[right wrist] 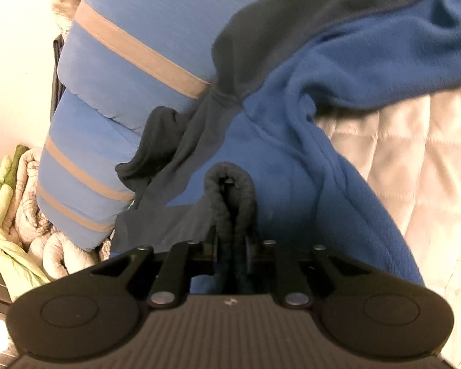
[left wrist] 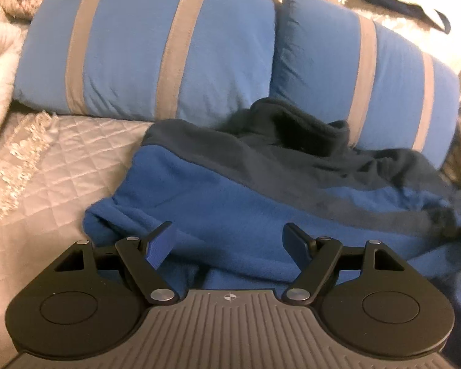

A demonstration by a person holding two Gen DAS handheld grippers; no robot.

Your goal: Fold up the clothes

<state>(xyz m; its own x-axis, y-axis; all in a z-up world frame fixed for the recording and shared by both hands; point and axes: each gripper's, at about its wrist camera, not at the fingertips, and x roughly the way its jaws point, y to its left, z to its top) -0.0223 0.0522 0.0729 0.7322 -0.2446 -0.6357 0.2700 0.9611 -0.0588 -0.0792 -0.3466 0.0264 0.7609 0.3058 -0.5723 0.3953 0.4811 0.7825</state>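
Where the right gripper (right wrist: 232, 243) meets the garment, we see its jaws clamped on a dark grey cuff (right wrist: 230, 181) of the blue fleece jacket (left wrist: 230, 203), the rolled edge bulging up between them. The left gripper (left wrist: 229, 241) hangs released, its fingers (left wrist: 159, 243) spread wide just above the blue cloth with nothing between them. We find the jacket rumpled on a pale quilted bedspread (left wrist: 70, 160), its dark grey collar (left wrist: 295, 129) lying against two blue pillows with tan stripes (left wrist: 144, 55). Beyond the pillows, in the right wrist view, bundled pale bedding (right wrist: 30, 224) is piled.
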